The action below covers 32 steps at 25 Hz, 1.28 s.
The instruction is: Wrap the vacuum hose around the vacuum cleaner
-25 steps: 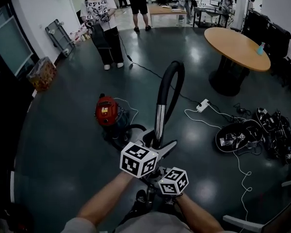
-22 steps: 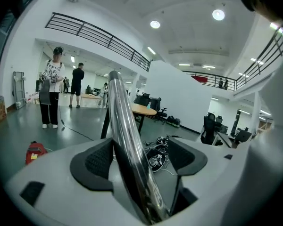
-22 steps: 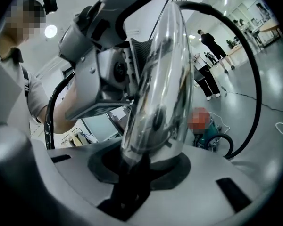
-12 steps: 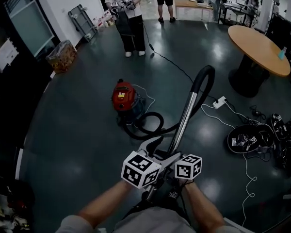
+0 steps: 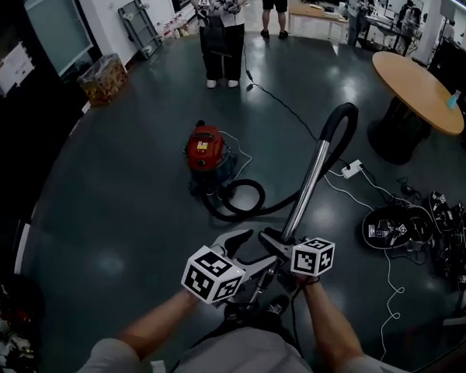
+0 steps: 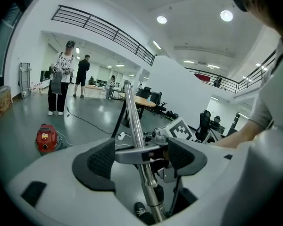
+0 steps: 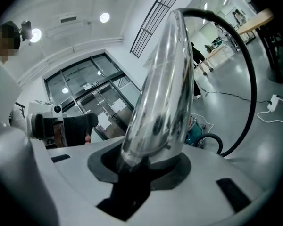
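Note:
The red canister vacuum cleaner (image 5: 206, 148) stands on the dark floor ahead of me, also in the left gripper view (image 6: 45, 138). Its black hose (image 5: 248, 200) loops beside it on the floor and arcs up to the top of the chrome wand (image 5: 311, 181). Low on the wand, my right gripper (image 5: 286, 243) is shut on the tube (image 7: 165, 79), which fills its view. My left gripper (image 5: 252, 253) is open. The tube (image 6: 134, 121) runs between its pads (image 6: 101, 161) without touching them.
A person (image 5: 220, 22) stands beyond the vacuum, with a cable trailing across the floor. A round wooden table (image 5: 415, 84) is at the right. A white power strip (image 5: 352, 169) and black equipment (image 5: 396, 225) lie on the floor to the right. A box (image 5: 102, 78) sits at the left wall.
The wand now leans further right and its top sits lower in view. My right gripper has come up beside the left one. The vacuum appears closer and more central.

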Each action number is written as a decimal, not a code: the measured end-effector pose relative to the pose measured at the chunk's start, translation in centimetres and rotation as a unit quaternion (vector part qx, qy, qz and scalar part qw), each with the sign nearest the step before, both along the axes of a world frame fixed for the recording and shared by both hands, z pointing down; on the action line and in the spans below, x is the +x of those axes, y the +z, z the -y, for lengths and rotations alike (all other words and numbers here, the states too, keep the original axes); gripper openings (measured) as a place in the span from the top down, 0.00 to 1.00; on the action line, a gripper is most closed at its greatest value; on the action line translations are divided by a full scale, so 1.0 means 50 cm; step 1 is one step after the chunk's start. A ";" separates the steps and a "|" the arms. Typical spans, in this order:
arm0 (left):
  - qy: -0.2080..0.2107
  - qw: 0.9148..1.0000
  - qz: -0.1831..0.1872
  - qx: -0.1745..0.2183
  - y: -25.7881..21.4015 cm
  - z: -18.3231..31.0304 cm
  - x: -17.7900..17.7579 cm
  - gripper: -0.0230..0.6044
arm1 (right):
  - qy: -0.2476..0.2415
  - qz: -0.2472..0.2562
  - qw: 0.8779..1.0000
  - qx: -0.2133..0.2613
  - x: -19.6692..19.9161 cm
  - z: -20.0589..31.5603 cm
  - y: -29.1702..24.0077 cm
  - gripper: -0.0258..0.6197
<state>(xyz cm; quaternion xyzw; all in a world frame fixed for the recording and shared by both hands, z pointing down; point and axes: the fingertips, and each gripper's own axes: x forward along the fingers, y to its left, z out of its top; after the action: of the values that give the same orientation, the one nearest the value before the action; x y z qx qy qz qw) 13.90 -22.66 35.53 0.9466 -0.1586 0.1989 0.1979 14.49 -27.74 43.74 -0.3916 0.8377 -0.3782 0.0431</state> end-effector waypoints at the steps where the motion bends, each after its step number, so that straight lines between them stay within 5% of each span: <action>1: 0.009 1.000 0.004 -0.005 0.003 -0.009 -0.015 0.40 | 0.001 -0.007 1.000 0.001 -0.001 -0.001 -0.002 0.78; 9: 0.060 0.997 0.041 -0.014 0.026 -0.060 -0.060 0.40 | 0.013 -0.059 0.998 0.004 0.043 0.011 -0.004 0.79; 15: 0.048 0.997 0.066 0.005 0.056 -0.030 -0.028 0.40 | -0.025 -0.100 0.995 -0.010 0.065 -0.019 0.023 0.79; 24: 0.061 0.990 0.079 0.095 0.036 0.047 0.121 0.40 | -0.139 -0.181 0.972 -0.057 0.129 -0.147 0.126 0.79; 32: 0.140 0.967 0.109 0.182 0.019 0.077 0.237 0.40 | -0.191 -0.237 0.949 -0.077 0.192 -0.172 0.175 0.79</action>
<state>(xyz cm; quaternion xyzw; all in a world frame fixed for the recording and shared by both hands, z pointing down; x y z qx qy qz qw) 25.75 -26.53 36.48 0.9520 -0.0789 0.2946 -0.0261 24.06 -19.14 52.48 -0.3048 0.8514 -0.3385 -0.2601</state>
